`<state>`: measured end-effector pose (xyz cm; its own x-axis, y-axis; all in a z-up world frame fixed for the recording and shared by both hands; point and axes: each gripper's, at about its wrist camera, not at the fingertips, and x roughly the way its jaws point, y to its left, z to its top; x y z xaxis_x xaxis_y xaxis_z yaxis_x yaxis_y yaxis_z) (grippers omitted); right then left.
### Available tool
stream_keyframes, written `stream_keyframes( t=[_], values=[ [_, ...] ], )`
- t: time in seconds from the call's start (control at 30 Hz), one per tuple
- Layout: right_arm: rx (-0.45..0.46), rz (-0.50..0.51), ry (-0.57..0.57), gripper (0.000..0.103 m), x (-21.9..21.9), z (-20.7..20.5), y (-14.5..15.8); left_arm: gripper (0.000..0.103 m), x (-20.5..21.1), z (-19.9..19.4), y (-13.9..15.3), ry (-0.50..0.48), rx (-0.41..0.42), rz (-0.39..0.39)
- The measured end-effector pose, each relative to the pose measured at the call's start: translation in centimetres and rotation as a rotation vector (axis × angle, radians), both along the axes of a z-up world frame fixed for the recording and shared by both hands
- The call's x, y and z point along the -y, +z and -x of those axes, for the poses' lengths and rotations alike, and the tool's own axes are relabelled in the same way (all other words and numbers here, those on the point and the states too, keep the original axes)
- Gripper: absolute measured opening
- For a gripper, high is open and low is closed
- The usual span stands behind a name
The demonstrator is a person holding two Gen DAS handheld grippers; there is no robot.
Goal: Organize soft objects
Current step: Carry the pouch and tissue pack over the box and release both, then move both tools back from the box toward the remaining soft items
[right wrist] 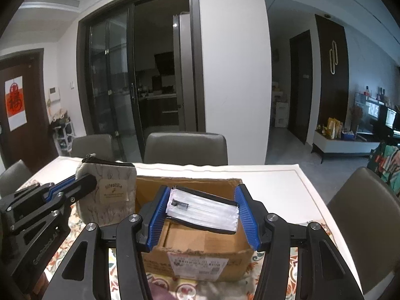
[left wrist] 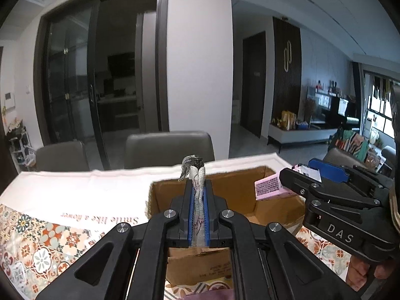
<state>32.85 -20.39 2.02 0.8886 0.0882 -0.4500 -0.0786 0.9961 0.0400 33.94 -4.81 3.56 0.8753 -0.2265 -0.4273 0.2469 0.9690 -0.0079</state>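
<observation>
My left gripper (left wrist: 198,182) is shut on a beige fabric zip pouch (left wrist: 198,195), seen edge-on between its blue pads. In the right wrist view the same pouch (right wrist: 112,200) hangs upright just left of an open cardboard box (right wrist: 190,252), with the left gripper (right wrist: 86,180) clamped on its side. My right gripper (right wrist: 202,188) is shut on a soft tissue pack (right wrist: 205,210), held across the box opening. The left wrist view shows that pack as pink (left wrist: 268,187), above the box (left wrist: 237,185), in the right gripper (left wrist: 300,170).
The box stands on a table with a patterned floral cloth (left wrist: 37,245) and a white cloth (right wrist: 275,182) behind it. Grey chairs (right wrist: 186,148) line the far edge, and another chair (right wrist: 362,212) stands at the right. A purple item (right wrist: 160,290) lies at the near edge.
</observation>
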Motion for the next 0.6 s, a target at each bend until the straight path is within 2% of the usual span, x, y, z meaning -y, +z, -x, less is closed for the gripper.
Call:
stream_keyframes(
  t=[0.13,0.33,0.4,0.47,0.5,0.53,0.6],
  values=[
    [-0.053,0.001,0.006,0.055,0.2,-1.7,-1.2,0.008,0.2,-1.9,-1.5,-0.018,-0.086,0.007],
    [-0.127,0.013,0.024,0.055,0.4,-3.7,-2.8,0.01,0.6,-3.1,-2.8,-0.028,-0.161,-0.017],
    [-0.141,0.027,0.033,0.056,0.0,-4.2,-3.0,0.016,0.7,-3.4,-3.0,-0.027,-0.171,-0.025],
    [-0.157,0.03,0.042,0.056,0.0,-4.5,-3.4,0.031,0.6,-3.5,-3.0,-0.023,-0.173,-0.033],
    [-0.165,0.026,0.049,0.058,0.0,-4.8,-3.5,0.034,0.5,-3.5,-3.0,-0.018,-0.171,-0.035],
    [-0.17,0.023,0.052,0.059,0.1,-5.0,-3.5,0.038,0.5,-3.4,-2.9,-0.015,-0.166,-0.037],
    [-0.169,0.017,0.041,0.066,0.2,-4.9,-3.6,0.038,0.4,-3.1,-2.8,-0.01,-0.16,-0.042]
  ],
)
